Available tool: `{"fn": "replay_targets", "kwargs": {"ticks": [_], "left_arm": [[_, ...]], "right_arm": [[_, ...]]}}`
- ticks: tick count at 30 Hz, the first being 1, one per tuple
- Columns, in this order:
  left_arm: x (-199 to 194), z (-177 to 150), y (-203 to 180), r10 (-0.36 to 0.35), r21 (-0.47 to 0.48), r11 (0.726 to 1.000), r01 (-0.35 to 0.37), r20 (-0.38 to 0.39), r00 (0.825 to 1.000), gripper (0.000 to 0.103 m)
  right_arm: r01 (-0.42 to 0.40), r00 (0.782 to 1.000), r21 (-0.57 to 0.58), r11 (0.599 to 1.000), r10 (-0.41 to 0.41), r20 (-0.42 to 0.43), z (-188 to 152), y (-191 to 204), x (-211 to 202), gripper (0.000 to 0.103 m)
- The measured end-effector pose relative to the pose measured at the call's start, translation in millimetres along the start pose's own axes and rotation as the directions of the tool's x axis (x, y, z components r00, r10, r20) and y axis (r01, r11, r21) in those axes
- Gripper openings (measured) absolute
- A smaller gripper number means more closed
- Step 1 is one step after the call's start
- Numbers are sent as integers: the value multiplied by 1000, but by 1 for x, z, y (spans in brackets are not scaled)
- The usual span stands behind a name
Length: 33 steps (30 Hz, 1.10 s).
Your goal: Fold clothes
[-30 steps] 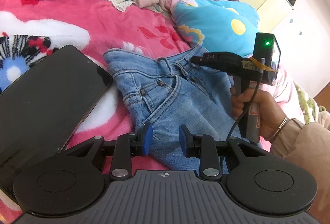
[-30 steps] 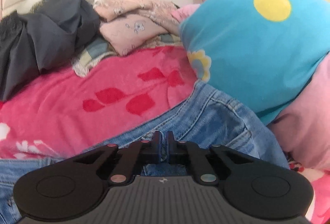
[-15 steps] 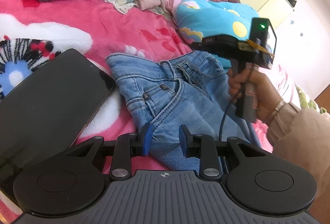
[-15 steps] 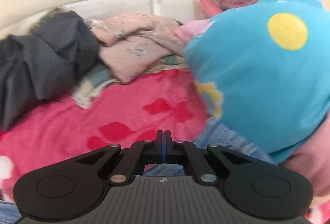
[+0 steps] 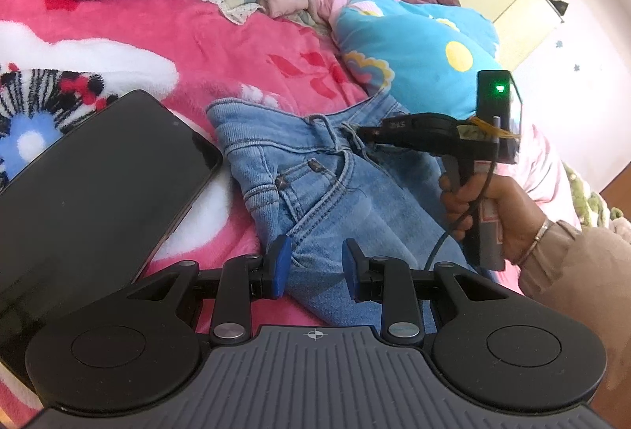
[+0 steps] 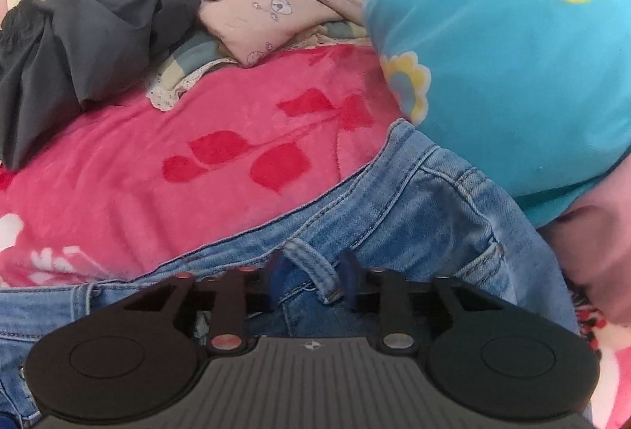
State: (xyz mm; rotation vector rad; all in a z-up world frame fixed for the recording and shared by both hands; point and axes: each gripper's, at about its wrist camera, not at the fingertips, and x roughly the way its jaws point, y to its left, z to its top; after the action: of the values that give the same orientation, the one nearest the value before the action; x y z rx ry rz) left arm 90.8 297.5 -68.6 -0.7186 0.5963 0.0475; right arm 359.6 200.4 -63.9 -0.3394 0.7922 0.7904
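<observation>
Left gripper [image 5: 315, 263], my own view: jaws partly open, hold nothing, hover over near end of jeans [image 5: 335, 192] lying mid-blanket [image 5: 236, 46], beside dark tablet [image 5: 98, 184]. My right gripper [image 5: 364, 131] tip at waistband. Right view: pads blurred, apart, belt loop [image 6: 311, 263] between, unpinched; jeans touch blue cushion [image 6: 512, 73].

jeans [image 5: 315, 188]: faded blue denim, stitched seams, metal rivets | blanket [image 5: 236, 46]: plush pink fleece, fuzzy | phone [image 5: 94, 184]: glossy black glass | pillow [image 6: 512, 73]: smooth turquoise cloth | left gripper [image 5: 314, 267]: matt black plastic, blue rubbery pads, ribbed grey housing | jacket [image 6: 90, 30]: dark grey matt fabric
</observation>
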Motion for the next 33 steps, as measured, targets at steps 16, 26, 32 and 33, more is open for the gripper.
{"fn": "replay_targets", "kwargs": {"ticks": [16,26,32,33], "left_arm": [[1,0,1,5,2,1000,-5,9,1000,28],[5,0,-6,44,20,999,-44,26,999,28],[0,-3,-8,69,39,997,-71,55,996,28],[-1,-3,-8,70,40,997,-72,60,996,28]], "right_arm": [[13,988,60,998,-22,155,20,9,-2,1],[16,998,90,996,-22,67,15,5,22,9],[31,988,152,988,-53,145,6,-9,-79,42],[31,985,176,984,-59,159,-1,-13,-104,42]]}}
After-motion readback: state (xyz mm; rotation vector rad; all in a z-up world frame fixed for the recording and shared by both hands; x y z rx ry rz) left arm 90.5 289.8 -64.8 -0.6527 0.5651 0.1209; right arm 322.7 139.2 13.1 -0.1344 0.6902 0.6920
